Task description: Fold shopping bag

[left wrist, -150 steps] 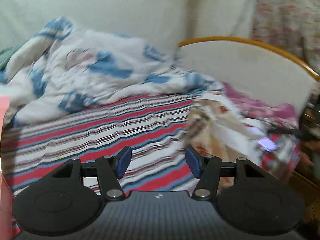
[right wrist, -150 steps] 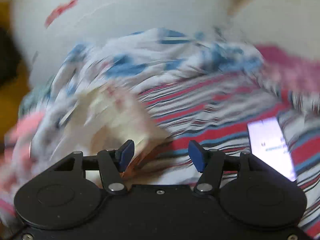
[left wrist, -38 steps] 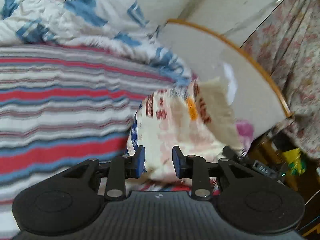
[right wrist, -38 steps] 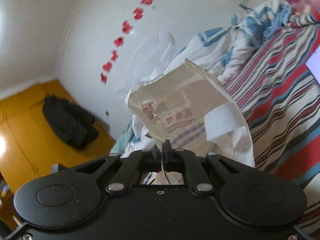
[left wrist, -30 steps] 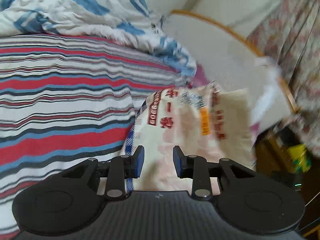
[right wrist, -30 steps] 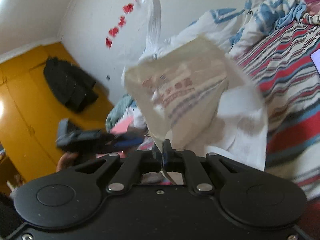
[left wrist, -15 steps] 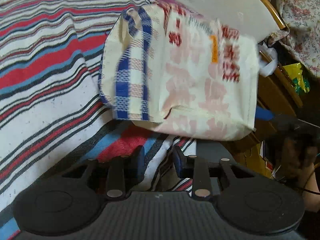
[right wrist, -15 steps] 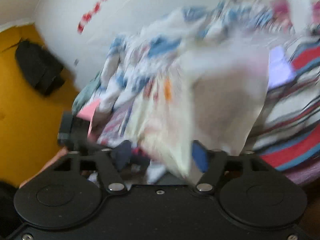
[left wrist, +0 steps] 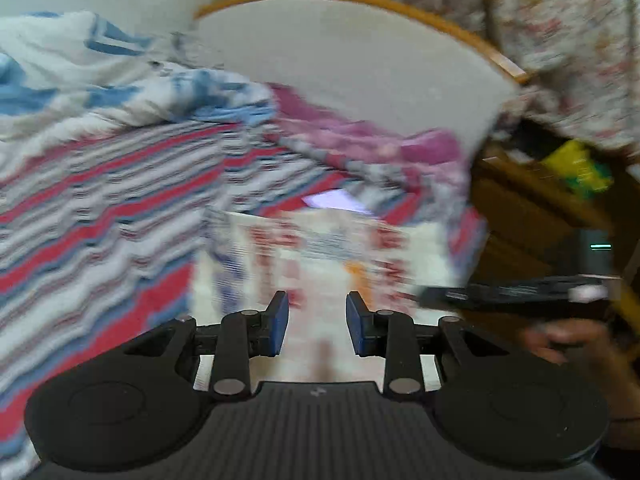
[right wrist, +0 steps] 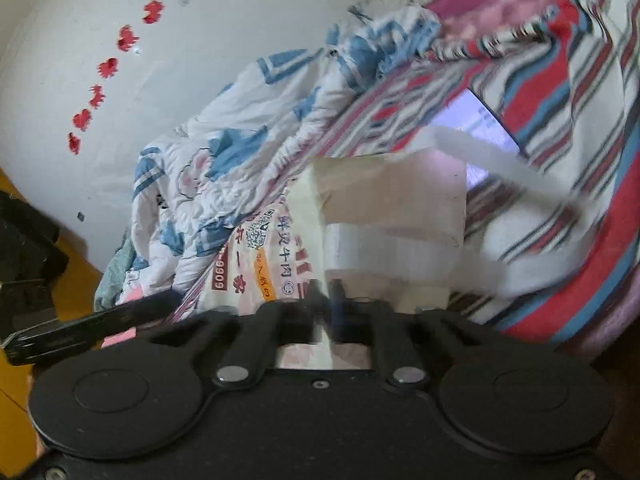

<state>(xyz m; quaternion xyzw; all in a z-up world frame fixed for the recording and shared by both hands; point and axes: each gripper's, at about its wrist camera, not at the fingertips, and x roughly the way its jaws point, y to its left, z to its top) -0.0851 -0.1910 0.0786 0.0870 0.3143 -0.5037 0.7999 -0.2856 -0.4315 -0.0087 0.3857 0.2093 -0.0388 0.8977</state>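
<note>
The shopping bag is cream cloth with red print and a blue check stripe. It lies on the striped bed sheet, blurred in the left wrist view. My left gripper is open just above the bag's near edge, holding nothing. My right gripper is shut on the bag's near edge. The white handle strap arcs loose to the right. The right gripper also shows in the left wrist view, at the bag's right side.
A blue-and-white quilt is heaped at the back of the bed. A lit phone lies on the sheet beyond the bag. A headboard stands behind, with a pink blanket below it. A wooden cabinet is right of the bed.
The bag has come down from the air onto the sheet. My right gripper opened briefly and is closed on the bag's edge again. My left gripper tilted up and stays open.
</note>
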